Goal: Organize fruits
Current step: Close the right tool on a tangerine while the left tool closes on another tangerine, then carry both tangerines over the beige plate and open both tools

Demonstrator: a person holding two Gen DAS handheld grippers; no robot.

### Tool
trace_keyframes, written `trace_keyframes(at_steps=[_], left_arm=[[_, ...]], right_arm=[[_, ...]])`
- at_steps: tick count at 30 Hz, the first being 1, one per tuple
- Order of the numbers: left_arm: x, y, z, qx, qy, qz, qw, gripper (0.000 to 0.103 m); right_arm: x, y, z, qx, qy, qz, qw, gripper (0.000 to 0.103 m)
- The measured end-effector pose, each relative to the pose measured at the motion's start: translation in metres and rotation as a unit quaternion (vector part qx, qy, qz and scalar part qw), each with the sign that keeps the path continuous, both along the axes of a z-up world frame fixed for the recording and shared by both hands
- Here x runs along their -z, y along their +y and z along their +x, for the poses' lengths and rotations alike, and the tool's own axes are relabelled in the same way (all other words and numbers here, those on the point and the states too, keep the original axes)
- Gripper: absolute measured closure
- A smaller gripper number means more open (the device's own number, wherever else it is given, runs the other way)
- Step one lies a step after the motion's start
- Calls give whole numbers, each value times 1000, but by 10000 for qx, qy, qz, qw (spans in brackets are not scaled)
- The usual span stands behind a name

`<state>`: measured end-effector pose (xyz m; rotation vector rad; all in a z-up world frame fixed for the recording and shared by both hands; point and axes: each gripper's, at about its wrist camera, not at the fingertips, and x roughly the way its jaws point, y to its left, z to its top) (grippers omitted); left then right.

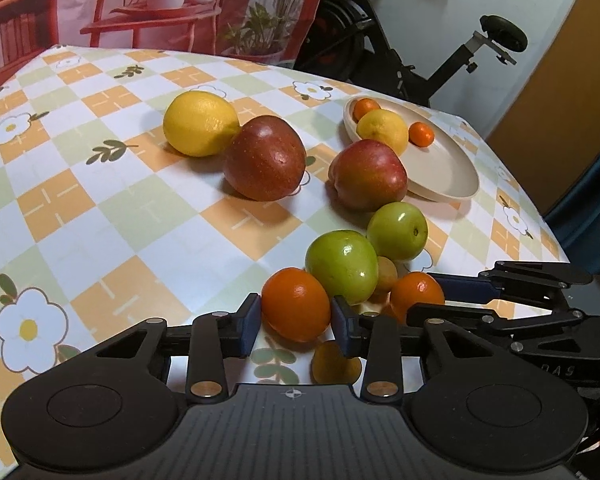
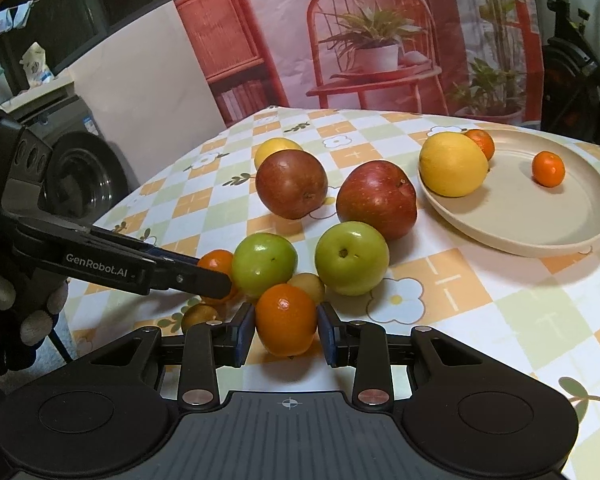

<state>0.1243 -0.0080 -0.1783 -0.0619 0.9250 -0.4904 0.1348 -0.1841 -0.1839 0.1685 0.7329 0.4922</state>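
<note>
Left gripper [image 1: 295, 326]: low over the near edge of the table, its blue pads on either side of an orange [image 1: 296, 309], pinching it; the jaws have a narrow gap filled by the fruit.
Right gripper [image 2: 286, 330]: beside the left one at the same near edge, pads closed against a second orange [image 2: 286, 319], which sits on the cloth.
Small yellow fruit [image 1: 334, 362]: on the cloth just under the left gripper, partly hidden by it.
Hand [image 2: 18, 312]: a gloved hand shows at the left rim of the right wrist view, around the left gripper's handle.
Green apples: two, just beyond the oranges; one [image 2: 263, 265] touches the right gripper's orange, the other [image 2: 351, 258] sits beside it toward the plate, with a little tan fruit [image 2: 309, 286] between them.
Red apples: two near the middle of the table, one [image 2: 291, 189] darker, one [image 2: 376, 199] close to the plate's rim.
Loose lemon [image 1: 200, 123]: behind the darker red apple, touching it, toward the far edge.
Plate [image 2: 540, 224]: beige, toward the far right corner, holding a lemon [image 2: 453, 164] at its rim and two small tangerines, one [image 2: 548, 169] alone on the bare middle, one [image 2: 480, 142] tucked behind the lemon.
Table [image 1: 100, 216]: covered in an orange, green and white checked cloth with daisies.
Beyond the table: a printed backdrop [image 2: 380, 32] of red chairs and potted plants, an exercise bike [image 1: 420, 48] at the far right.
</note>
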Motion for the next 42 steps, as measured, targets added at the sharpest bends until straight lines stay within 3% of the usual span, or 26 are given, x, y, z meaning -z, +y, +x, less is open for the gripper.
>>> trace_keyframes(at_steps=[7, 16, 26, 34, 42], left_arm=[[-28, 4, -3, -40, -451, -13, 9990, 64], [-82, 9, 9, -314, -1116, -210, 9930, 64], [-115, -28, 44, -187, -1643, -166, 9861, 63], [-101, -89, 78, 349, -1494, -41, 9882, 63], [-67, -136, 131, 710, -1020, 213, 9920, 63]], right_arm=[[-7, -14, -2, 177, -132, 155, 9996, 72], [-39, -59, 8, 894, -674, 221, 9935, 72], [-64, -111, 37, 1675, -1111, -32, 9796, 72], [-45, -139, 67, 1895, -858, -513, 9768, 72], [-15, -144, 84, 1870, -643, -698, 9778, 72]])
